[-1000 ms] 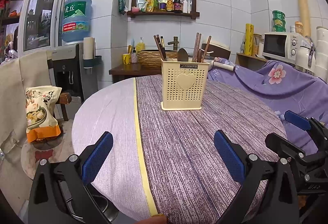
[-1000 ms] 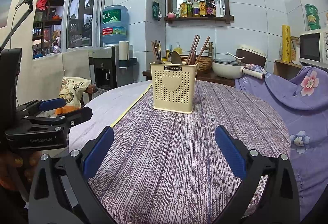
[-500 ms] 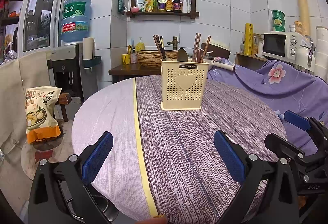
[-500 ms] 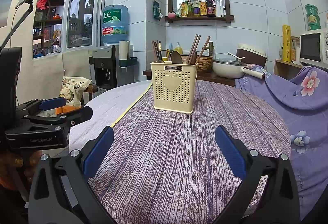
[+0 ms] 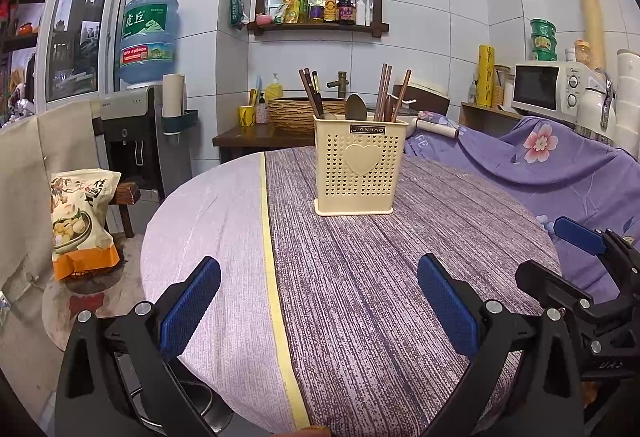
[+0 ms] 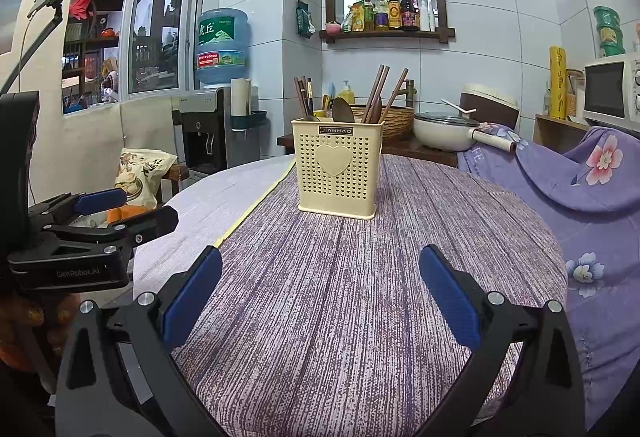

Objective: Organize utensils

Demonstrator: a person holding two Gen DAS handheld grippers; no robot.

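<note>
You are holding the left gripper (image 5: 318,299) low over the near edge of the round table under its purple-and-lilac striped cloth (image 5: 360,301), blue-padded fingers spread wide and gripping nothing; to its right you are holding the right gripper (image 6: 320,291) at much the same height, equally wide and equally empty. Both are pointing at the cream perforated plastic utensil holder with a raised heart (image 5: 360,167), which is standing upright well ahead of the fingertips, near the middle of the table, just right of the cloth's yellow stripe. Dark wooden chopsticks (image 5: 310,91) are leaning out toward its left, more chopsticks (image 5: 386,91) toward its right, and a dark spoon bowl (image 5: 355,107) is poking up between them; no loose utensil is showing on the cloth, so the sorting looks done or nearly so. If you are regrouping anything, come in from above, take one handle at a time, and lift straight up so the light holder is not tipping; steadying its wall with your other gripper should help. Reading left to right: the blue water jug (image 5: 147,37) is carrying large Chinese characters, the left gripper's body is reading "GenRobot.AI" in the right wrist view, and the holder's black label is reading "JIANHAO".
</note>
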